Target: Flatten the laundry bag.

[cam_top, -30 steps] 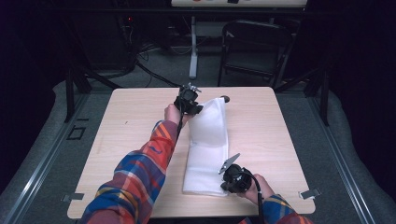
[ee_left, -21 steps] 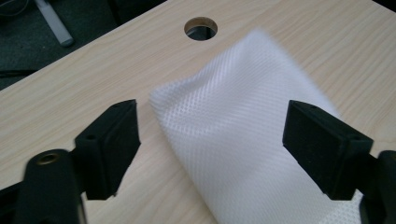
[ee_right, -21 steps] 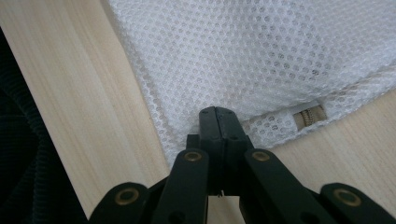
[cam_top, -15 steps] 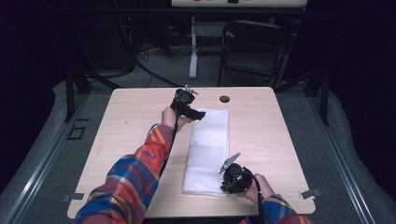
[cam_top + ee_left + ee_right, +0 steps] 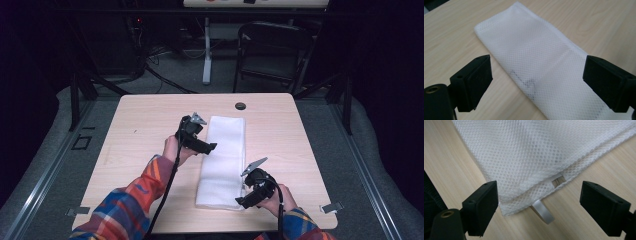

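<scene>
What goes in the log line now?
mesh bag folded flat on table | left tool open, just released | right tool open, just released

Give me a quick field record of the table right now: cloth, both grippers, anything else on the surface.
cloth: white mesh cloth, folded into a long strip, flat on the table
zipper pull: silver tab sticking out at the cloth's near corner
left gripper: open, jaws have just been opening, over the cloth's left edge, pads clear of the mesh
right gripper: open, jaws have just been opening, at the near corner, pads either side of it, not pressing
other: dark round hole in the table near the far edge
</scene>
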`<state>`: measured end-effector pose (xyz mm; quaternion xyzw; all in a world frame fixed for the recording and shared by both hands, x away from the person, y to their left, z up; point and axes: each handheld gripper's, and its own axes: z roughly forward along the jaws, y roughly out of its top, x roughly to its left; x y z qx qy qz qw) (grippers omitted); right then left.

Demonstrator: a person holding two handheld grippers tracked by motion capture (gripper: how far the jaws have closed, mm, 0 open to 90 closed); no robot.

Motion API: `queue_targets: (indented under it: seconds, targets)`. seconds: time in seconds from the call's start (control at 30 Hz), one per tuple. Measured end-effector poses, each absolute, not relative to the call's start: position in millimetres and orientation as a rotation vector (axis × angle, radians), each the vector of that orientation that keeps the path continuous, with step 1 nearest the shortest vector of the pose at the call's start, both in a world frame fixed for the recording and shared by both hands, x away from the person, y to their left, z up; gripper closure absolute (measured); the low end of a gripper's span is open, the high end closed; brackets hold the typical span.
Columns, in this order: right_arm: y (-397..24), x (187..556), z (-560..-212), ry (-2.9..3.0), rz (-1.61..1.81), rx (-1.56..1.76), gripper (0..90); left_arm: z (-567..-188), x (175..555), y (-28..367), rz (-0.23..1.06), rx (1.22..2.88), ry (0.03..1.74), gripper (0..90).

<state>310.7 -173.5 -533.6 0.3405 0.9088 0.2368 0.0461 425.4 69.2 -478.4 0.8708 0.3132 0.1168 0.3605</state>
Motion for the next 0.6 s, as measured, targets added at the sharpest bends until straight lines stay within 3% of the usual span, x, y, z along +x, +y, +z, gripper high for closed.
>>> queue_targets:
  seconds: [0.6]
  targets:
    - [-184,315,-529,2.719,0.767,1.1,7.0,-491,352,72,0.233,2.285,0.699,3.9]
